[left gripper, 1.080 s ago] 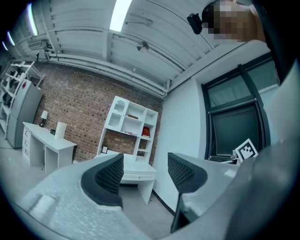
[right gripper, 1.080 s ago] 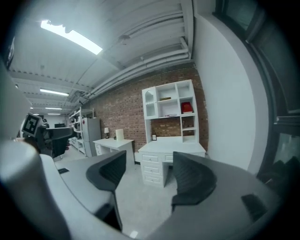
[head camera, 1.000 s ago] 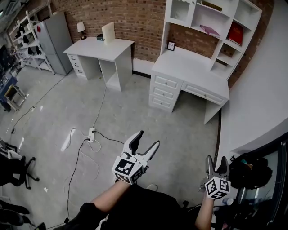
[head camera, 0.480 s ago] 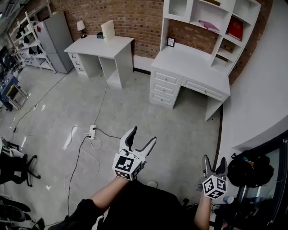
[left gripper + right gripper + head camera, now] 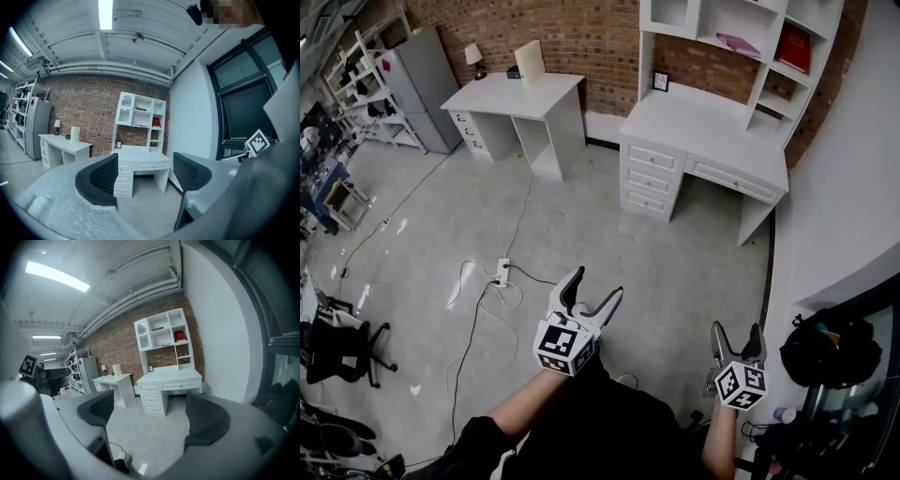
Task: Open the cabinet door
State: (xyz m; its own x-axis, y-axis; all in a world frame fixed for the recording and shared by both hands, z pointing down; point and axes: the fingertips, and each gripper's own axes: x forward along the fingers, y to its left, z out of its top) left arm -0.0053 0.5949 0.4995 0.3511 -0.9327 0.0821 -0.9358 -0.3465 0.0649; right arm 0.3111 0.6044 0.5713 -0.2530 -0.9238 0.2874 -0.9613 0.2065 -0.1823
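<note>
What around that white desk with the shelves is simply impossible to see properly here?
- Shelf unit, head view: its top is cut off by the picture's upper edge, so any door there barely shows.
- Small frame on the desk, head view: too small to tell what it holds.
- Desk drawers, left gripper view: left edge hidden behind a pad of the left gripper.

Grey floor (image 5: 675, 253): power strip (image 5: 502, 272), cable (image 5: 523, 208) lying; white desk (image 5: 514, 94), hutch desk (image 5: 703, 131) standing.

White desk (image 5: 514, 98) against brick wall (image 5: 581, 37); lamp (image 5: 474, 58) at rear left corner, white board (image 5: 528, 63) along rear edge. Power strip (image 5: 502, 271) with cables (image 5: 473, 328) on floor (image 5: 609, 234). Grey refrigerator (image 5: 417, 84) left of desk.
</note>
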